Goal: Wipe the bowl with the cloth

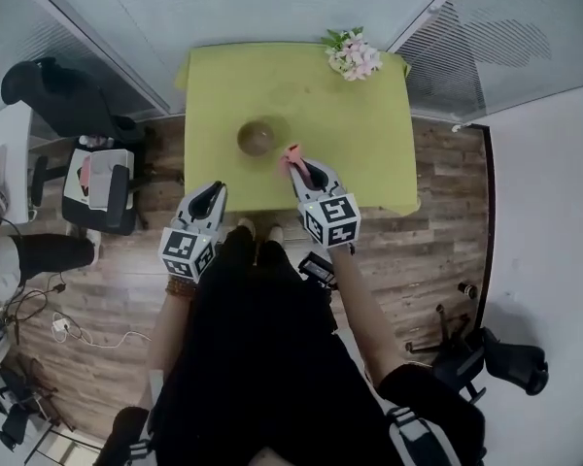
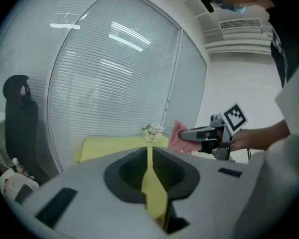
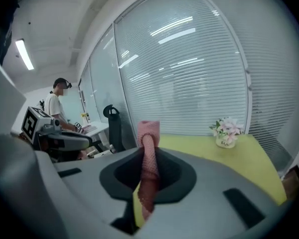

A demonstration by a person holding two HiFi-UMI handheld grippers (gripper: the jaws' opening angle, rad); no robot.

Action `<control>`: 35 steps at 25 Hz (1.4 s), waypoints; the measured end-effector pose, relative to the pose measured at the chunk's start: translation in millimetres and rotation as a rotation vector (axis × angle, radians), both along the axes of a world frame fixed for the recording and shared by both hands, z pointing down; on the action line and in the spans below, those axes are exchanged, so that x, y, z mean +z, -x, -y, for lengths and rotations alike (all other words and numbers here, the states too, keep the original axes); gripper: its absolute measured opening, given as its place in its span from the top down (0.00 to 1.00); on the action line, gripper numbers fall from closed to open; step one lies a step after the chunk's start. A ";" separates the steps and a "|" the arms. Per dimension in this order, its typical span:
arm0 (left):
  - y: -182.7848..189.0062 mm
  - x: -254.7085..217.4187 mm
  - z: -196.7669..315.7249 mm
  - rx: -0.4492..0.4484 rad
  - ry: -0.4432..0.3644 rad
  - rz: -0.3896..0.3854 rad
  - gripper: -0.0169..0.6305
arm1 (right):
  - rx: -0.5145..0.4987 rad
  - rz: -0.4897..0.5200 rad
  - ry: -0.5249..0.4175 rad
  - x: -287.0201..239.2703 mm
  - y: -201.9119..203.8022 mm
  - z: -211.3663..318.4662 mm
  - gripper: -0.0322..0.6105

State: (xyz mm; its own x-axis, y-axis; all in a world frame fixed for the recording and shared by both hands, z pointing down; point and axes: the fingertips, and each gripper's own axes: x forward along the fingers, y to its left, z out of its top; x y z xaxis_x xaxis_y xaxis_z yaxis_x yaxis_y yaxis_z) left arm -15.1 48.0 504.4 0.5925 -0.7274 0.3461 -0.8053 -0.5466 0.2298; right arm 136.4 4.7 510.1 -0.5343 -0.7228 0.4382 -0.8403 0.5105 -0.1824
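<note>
A brown bowl (image 1: 256, 137) stands empty near the middle of the yellow-green table (image 1: 369, 134). My right gripper (image 1: 302, 172) is over the table's front part, just right of the bowl, shut on a pink cloth (image 1: 292, 154). In the right gripper view the cloth (image 3: 149, 151) stands up between the jaws. In the left gripper view the cloth (image 2: 176, 135) hangs from the right gripper (image 2: 187, 133). My left gripper (image 1: 219, 191) hovers just off the table's front edge, left of the bowl, shut with nothing in it (image 2: 149, 153). The bowl is hidden in both gripper views.
A small pot of flowers (image 1: 353, 54) sits at the table's far right corner. A black office chair (image 1: 49, 81) and a cluttered seat (image 1: 102, 178) stand to the left. Glass walls with blinds (image 3: 199, 73) enclose the far side. A person (image 3: 55, 106) sits at a far desk.
</note>
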 end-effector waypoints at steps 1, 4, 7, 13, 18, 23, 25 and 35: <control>4.8 6.5 7.5 0.001 0.005 0.008 0.94 | -0.016 -0.011 0.010 4.7 4.1 9.2 0.91; 13.6 34.7 24.5 0.013 0.041 0.010 0.94 | -0.079 -0.094 0.049 24.2 14.5 28.9 0.91; 24.7 64.2 52.0 0.024 0.086 -0.013 0.93 | -0.194 -0.228 0.117 60.0 29.7 48.1 0.90; 26.9 106.9 102.9 0.035 0.207 -0.089 0.93 | -0.272 -0.415 0.238 119.5 22.2 80.5 0.90; 22.3 136.3 124.3 0.052 0.307 -0.087 0.93 | -0.368 -0.614 0.229 156.0 26.0 105.3 0.89; 19.0 161.4 144.1 0.072 0.347 -0.041 0.93 | -0.511 -0.727 0.123 178.4 52.5 129.7 0.87; 18.7 167.6 152.3 0.059 0.359 -0.040 0.93 | -0.571 -0.754 0.110 189.9 60.0 137.5 0.86; 2.2 194.4 152.0 0.059 0.458 -0.028 0.93 | -0.738 -0.709 0.187 235.3 68.9 143.4 0.78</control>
